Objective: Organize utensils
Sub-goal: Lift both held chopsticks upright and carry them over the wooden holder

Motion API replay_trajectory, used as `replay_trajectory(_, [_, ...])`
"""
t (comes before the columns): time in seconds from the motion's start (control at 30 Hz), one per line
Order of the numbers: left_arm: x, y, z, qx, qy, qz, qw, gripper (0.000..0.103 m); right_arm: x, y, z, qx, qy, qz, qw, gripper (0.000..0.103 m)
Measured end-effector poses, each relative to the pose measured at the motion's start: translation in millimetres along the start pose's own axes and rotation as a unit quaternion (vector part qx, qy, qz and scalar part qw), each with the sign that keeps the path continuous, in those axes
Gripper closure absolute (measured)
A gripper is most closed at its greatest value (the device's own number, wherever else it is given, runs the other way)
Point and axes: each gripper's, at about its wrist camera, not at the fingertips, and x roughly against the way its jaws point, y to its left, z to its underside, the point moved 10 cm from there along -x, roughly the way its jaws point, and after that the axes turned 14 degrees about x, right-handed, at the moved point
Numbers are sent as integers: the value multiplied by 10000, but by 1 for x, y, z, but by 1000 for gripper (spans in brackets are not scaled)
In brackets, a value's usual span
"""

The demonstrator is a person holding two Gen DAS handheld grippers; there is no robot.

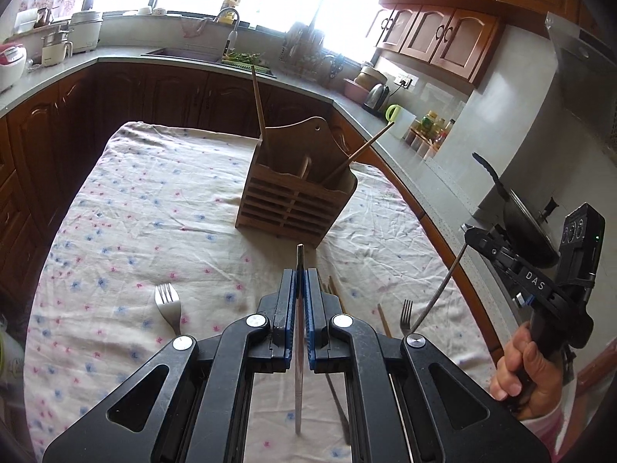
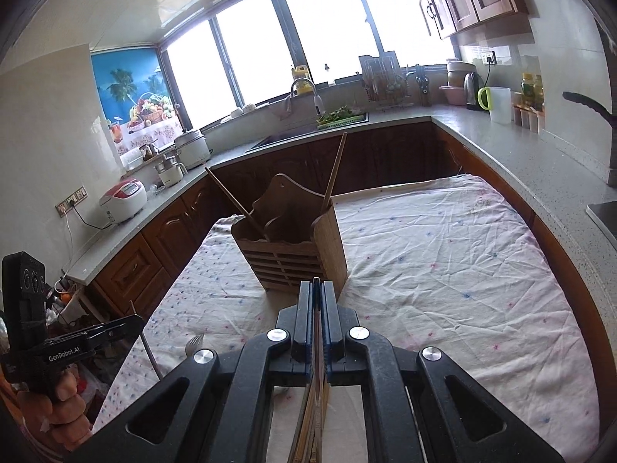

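Observation:
A wooden utensil holder [image 1: 297, 200] stands on the floral cloth [image 1: 154, 208], with two wooden chopsticks [image 1: 259, 108] leaning out of it; it also shows in the right wrist view [image 2: 293, 247]. My left gripper [image 1: 300, 281] is shut on a metal utensil handle [image 1: 299, 332], held above the cloth short of the holder. My right gripper [image 2: 317, 289] is shut on a thin metal utensil [image 2: 318, 366]; in the left wrist view that utensil is a fork [image 1: 432, 297] hanging from the right gripper [image 1: 468, 237].
A loose fork [image 1: 167, 305] lies on the cloth at left, and wooden chopsticks [image 1: 383, 318] lie to the right of my left gripper. Counters with appliances, a sink [image 2: 308, 131] and a pan [image 1: 528, 223] ring the table.

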Motion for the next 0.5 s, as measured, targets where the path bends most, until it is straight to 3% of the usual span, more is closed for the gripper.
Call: replay_trajectory(0.5, [16, -1, -18, 19, -327, 37, 9995, 99, 10, 3, -17, 12, -261, 6, 9997, 99])
